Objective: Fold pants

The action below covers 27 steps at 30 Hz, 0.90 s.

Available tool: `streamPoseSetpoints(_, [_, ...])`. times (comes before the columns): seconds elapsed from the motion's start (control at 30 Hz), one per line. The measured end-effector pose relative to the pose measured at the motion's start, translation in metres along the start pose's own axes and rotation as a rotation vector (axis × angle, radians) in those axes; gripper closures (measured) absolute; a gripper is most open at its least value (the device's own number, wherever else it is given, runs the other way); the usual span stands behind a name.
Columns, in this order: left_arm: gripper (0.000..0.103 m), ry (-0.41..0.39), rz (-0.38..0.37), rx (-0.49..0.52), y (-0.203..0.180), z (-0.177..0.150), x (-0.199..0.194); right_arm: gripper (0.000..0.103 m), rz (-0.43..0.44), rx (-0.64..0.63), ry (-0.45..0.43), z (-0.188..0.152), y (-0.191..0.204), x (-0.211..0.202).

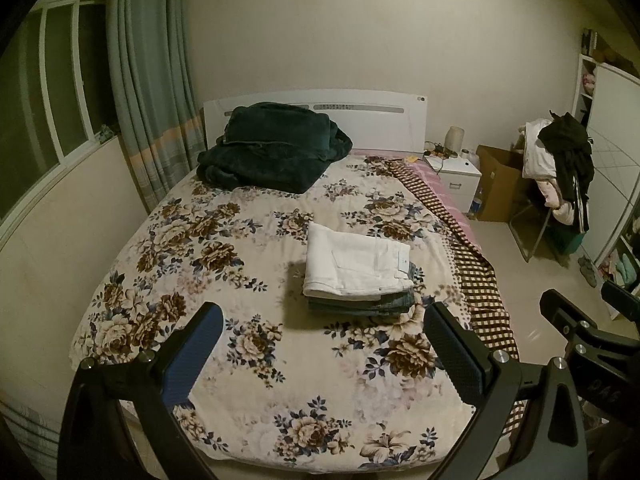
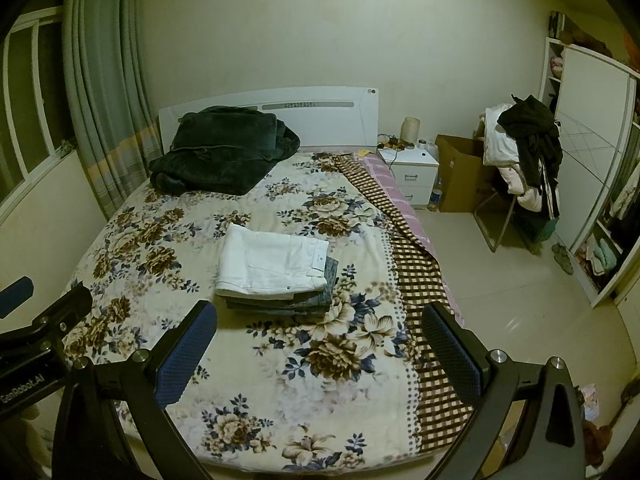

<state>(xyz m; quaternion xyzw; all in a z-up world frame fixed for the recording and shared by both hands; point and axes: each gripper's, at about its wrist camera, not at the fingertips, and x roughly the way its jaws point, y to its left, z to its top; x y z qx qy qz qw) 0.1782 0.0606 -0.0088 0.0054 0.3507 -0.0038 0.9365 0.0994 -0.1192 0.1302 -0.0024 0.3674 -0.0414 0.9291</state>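
- The left gripper [image 1: 322, 344], black-framed with blue textured pads, is held spread wide and empty above the foot end of the bed; nothing is gripped between its fingers.
- The right gripper [image 2: 320, 344], of the same build, is likewise spread wide and empty, held beside the left one toward the bed's right edge.
- The floral cream bedspread [image 1: 240, 360] lies bare between both grippers and the task's thing.
- The folded white cotton pants [image 1: 354, 264] are seen ahead of both grippers, atop a stack of folded blue denim jeans [image 1: 394, 304], about mid-bed and toward the right edge.
- Their long axis is judged to run across the bed, waistband toward the right edge.
- Neither gripper is clearly nearer; the fold appears finished.
- The dark green plush blanket [image 1: 272, 148] lies heaped at the head-end left corner, well apart.
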Motion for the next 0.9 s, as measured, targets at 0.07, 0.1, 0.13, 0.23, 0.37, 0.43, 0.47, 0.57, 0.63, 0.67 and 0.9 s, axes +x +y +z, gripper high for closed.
streamPoseSetpoints(0.07, [0.0,0.0,0.002,-0.003,0.0,-0.0012,-0.0003,0.0,-0.003,-0.001,0.001,-0.001,0.0011,-0.0005])
streamPoseSetpoints(0.1, [0.0,0.001,0.0,-0.003,-0.0001,-0.001,-0.0001,0.0,-0.003,0.001,0.001,-0.0019,0.0014,-0.0008])
streamPoseSetpoints(0.13, [0.0,0.0,0.001,-0.003,-0.0001,-0.0012,0.0,0.0,-0.002,0.002,0.002,-0.0025,0.002,-0.001])
streamPoseSetpoints(0.23, [0.0,0.0,0.001,-0.002,0.0001,-0.0003,-0.0002,0.0,-0.003,0.003,0.003,-0.0029,0.0022,-0.0011])
streamPoseSetpoints(0.37, [0.0,0.0,0.0,-0.003,-0.0001,-0.0009,0.0003,0.0,-0.002,0.005,0.003,-0.0038,0.0034,-0.0022])
streamPoseSetpoints(0.43, [0.0,0.0,0.001,-0.002,0.0,-0.0004,0.0002,0.0,-0.002,0.004,0.002,-0.0027,0.0022,-0.0017])
streamPoseSetpoints(0.47, [0.0,0.0,0.0,-0.003,0.0002,-0.0007,0.0004,0.0,-0.002,0.003,0.002,-0.002,0.0012,-0.0012])
streamPoseSetpoints(0.57, [0.0,0.0,0.001,-0.001,0.0003,-0.0004,0.0004,0.0,-0.001,0.004,0.002,-0.003,0.0021,-0.002])
streamPoseSetpoints(0.63, [0.0,0.0,0.0,-0.001,0.0005,0.0004,0.0002,0.0,-0.001,0.002,0.002,-0.0012,0.0,-0.0012])
streamPoseSetpoints(0.67, [0.0,0.0,-0.001,-0.004,0.0001,-0.0001,0.0003,0.0,-0.002,0.002,0.002,-0.0011,-0.0002,-0.0012])
streamPoseSetpoints(0.9, [0.0,-0.019,-0.018,0.006,-0.0023,-0.0049,-0.0021,0.0,-0.002,0.003,0.0,-0.0005,-0.0007,-0.0011])
